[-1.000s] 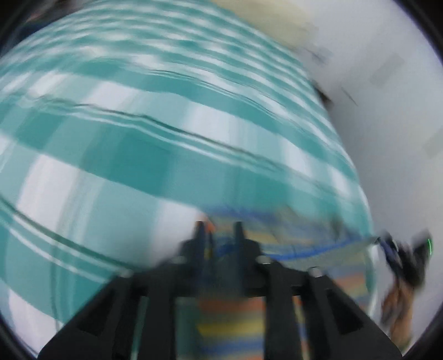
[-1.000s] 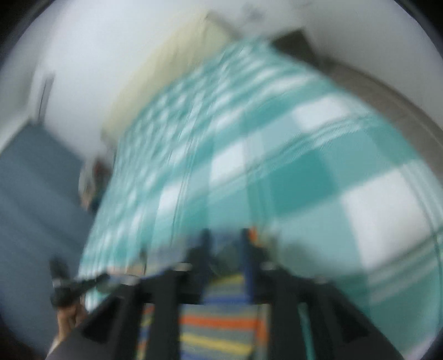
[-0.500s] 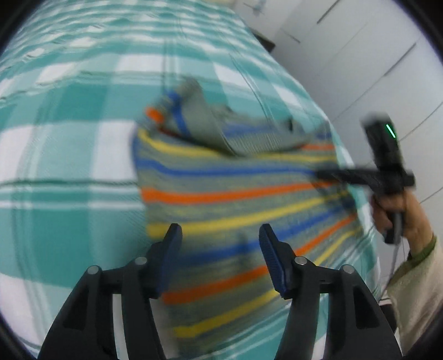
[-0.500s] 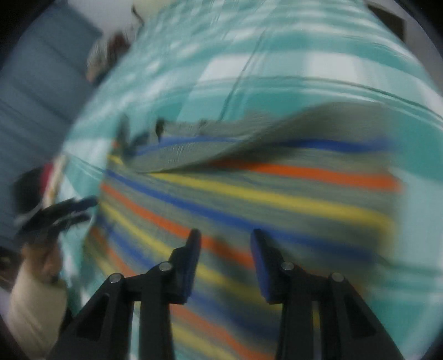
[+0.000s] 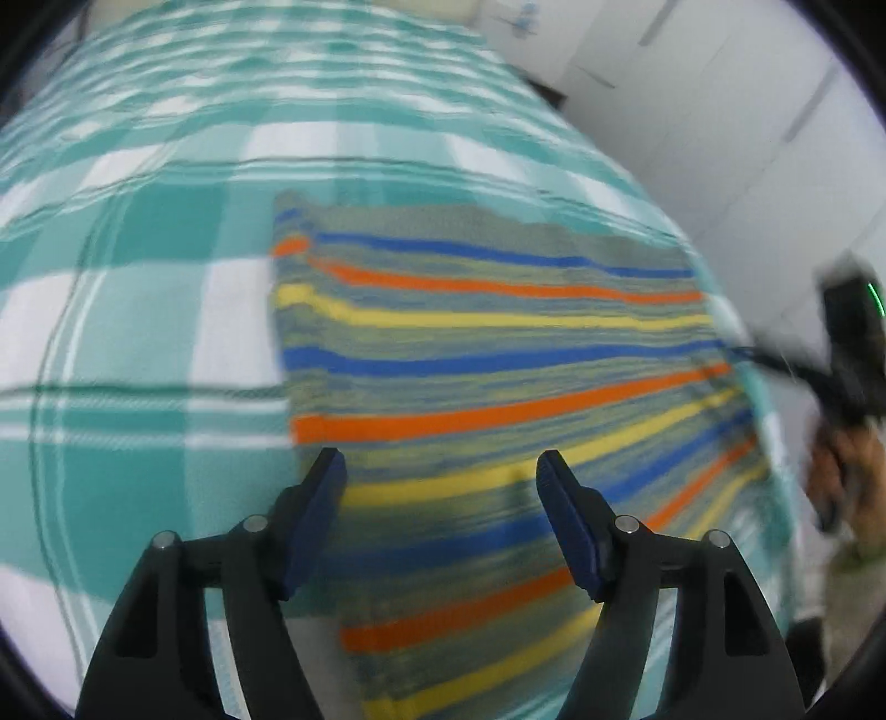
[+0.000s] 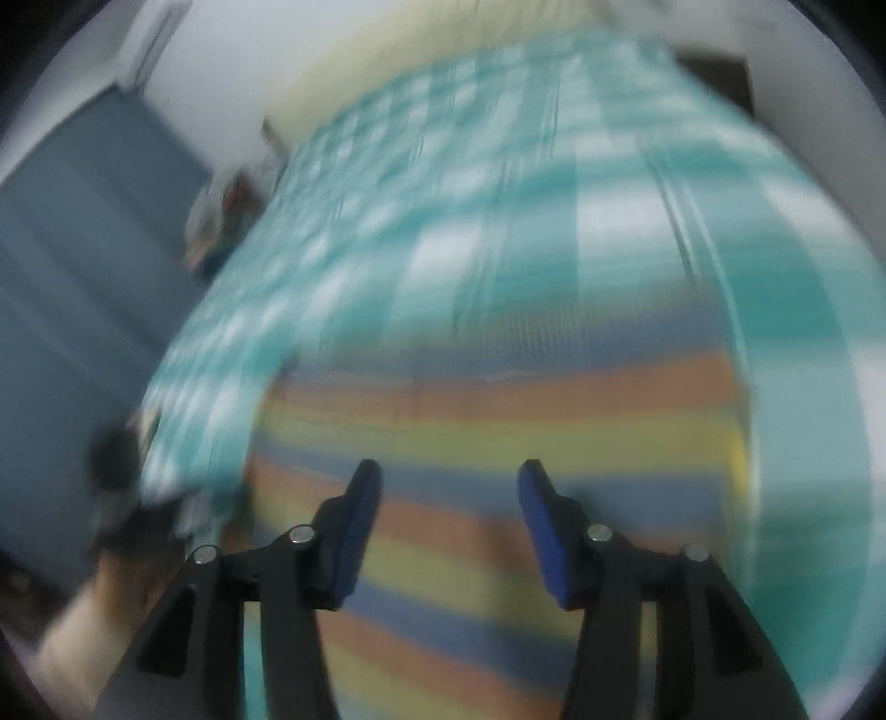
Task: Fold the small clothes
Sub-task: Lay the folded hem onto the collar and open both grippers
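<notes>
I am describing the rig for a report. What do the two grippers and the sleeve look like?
Both the left gripper and the right gripper have black angular plastic arms with silver screws and dark blue pads on the jaws. The right gripper's body shows a green light. The sleeve is pale cream.

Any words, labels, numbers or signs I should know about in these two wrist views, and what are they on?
None can be read in either view.
Striped garment: only coloured stripes, no tag or print showing.
Checked bedcover: pattern only.
Right gripper, seen from the left wrist: a small green light, not a character.
Wall: a small mark, too blurred to read.
</notes>
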Demonstrator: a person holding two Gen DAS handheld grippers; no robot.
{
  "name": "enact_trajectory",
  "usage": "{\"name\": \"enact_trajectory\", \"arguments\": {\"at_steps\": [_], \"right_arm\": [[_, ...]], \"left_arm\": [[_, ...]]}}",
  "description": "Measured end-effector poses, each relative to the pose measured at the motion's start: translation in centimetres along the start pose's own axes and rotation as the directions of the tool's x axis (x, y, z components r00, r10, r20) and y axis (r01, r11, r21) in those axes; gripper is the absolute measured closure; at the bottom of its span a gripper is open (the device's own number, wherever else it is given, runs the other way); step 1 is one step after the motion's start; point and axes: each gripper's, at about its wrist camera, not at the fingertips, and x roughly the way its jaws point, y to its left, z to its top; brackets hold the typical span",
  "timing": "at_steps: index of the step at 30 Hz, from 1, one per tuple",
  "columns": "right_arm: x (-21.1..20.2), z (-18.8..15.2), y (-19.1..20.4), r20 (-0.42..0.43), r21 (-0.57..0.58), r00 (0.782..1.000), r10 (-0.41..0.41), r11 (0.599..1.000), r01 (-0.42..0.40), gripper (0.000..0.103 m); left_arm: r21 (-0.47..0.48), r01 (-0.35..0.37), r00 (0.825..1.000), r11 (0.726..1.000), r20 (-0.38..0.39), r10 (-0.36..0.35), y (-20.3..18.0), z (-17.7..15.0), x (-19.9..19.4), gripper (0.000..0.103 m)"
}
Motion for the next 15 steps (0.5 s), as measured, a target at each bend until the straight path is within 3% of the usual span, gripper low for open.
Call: {"name": "enact_trajectory", "arguments": {"at_steps": [1, 3, 4, 5, 7, 9, 10, 12, 15], "right_arm": [[-0.5, -2.5, -0.8, -0.067, -0.005, 0.998, -0.011, 1.000, 0.011, 0.051], [-0.7, -7.0, -2.7, -0.182, -0.018, 0.976, -0.116, 0.993, 0.115, 0.054], [-1.6, -9.2, -3.5, -0.199, -0.019, 0.969, -0.145, 0.989, 0.144, 0.068], [-3.1, -10.9, -4.1, -0.167, -0.025, 0.974, -0.154, 0.988, 0.152, 0.074], [-5.9, -12.7, -4.6, -0.141, -0.017, 0.936, -0.324, 0.946, 0.325, 0.069], [-8.5, -13.1, -4.6, -0.052, 0.047, 0.967, -0.250, 0.966, 0.253, 0.066], [-9.3, -13.1, -4.3, -0.022, 0.061, 0.971, -0.238, 0.969, 0.239, 0.060], [-10.7, -12.6, -3.0, 0.057, 0.045, 0.962, -0.266, 0.963, 0.264, 0.056], [-12.0, -11.7, -0.1, 0.177, 0.003, 0.945, -0.275, 0.960, 0.279, 0.050]], "left_arm": [[-0.024, -0.010, 1.000, 1.000, -0.012, 0.010, 0.6, -1.0, -0.3, 0.029], [-0.006, -0.056, 0.996, 0.998, -0.066, 0.055, 1.1, -3.1, -0.5, 0.031], [0.026, -0.094, 0.992, 0.995, -0.079, 0.095, 1.1, -3.9, -0.7, 0.032], [0.077, -0.151, 0.984, 0.986, -0.085, 0.157, 1.2, -4.9, -1.3, 0.032], [0.131, -0.218, 0.969, 0.967, -0.085, 0.230, 1.1, -6.2, -2.8, 0.032], [0.111, -0.226, 0.970, 0.968, -0.071, 0.234, 0.4, -6.5, -5.0, 0.033], [0.106, -0.223, 0.971, 0.969, -0.058, 0.230, -0.2, -6.7, -5.8, 0.033], [0.109, -0.220, 0.975, 0.969, -0.014, 0.223, -2.2, -7.4, -7.8, 0.022], [0.113, -0.265, 0.963, 0.958, 0.076, 0.258, -5.6, -9.8, -10.6, 0.009]]}}
